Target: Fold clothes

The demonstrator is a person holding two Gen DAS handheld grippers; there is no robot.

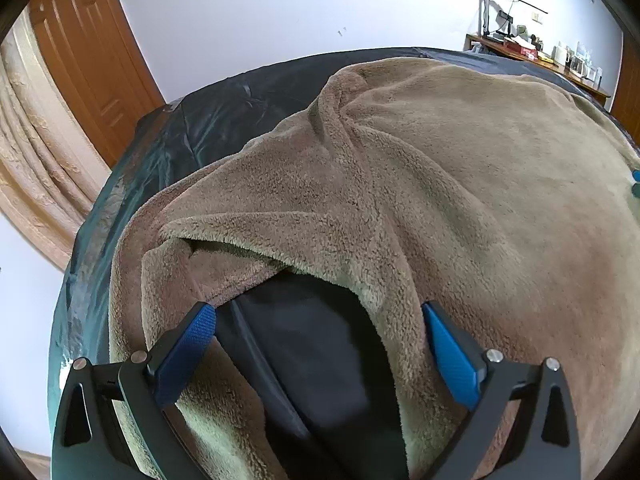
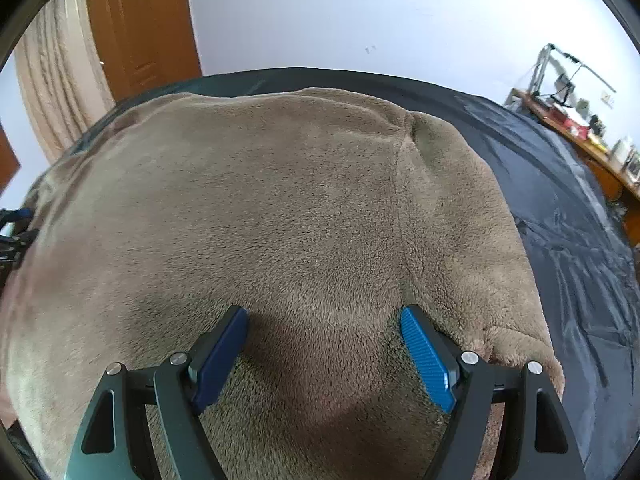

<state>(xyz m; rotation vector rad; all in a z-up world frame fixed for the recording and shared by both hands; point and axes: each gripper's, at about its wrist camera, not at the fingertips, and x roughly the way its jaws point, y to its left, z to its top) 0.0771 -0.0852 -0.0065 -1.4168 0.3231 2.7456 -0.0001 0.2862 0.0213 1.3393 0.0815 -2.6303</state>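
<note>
Two hand-held grippers, one fleece garment, one dark-covered surface under it.

Left hand-held gripper point(image 1: 316, 316): jaws wide apart, gripping nothing. Two blue pads point(image 1: 188, 344), the left one resting on the fleece edge, the right one beside the fold. Between them sits a dark inner layer point(image 1: 304, 344) with a raised seam or strip; can't tell whether it's lining or a separate item.

Right hand-held gripper point(image 2: 324, 316): jaws also spread, empty, hovering low over or touching flat fleece; contact not resolvable. Shadow on the pile between the fingers.

Task item: one tan fleece garment point(image 2: 280, 200), spread over most of the dark plastic-looking sheet point(image 2: 560, 220), which shows as a border around it.

Left view only: the fleece edge turned back into a pocket-like opening point(image 1: 224, 248) just ahead of the jaws, plus a raised ridge point(image 1: 340, 112) running away toward the far edge. Right view only: a smooth, flat expanse, one seam line point(image 2: 402, 208) running front to back, and the garment's rounded right-hand corner point(image 2: 532, 344). The other gripper shows as a sliver at the frame edge in each view.

Far: one brown wooden door point(image 1: 92, 60), beige curtain point(image 1: 36, 160), white wall, one cluttered side table point(image 2: 592, 148) with a lamp arm.
</note>
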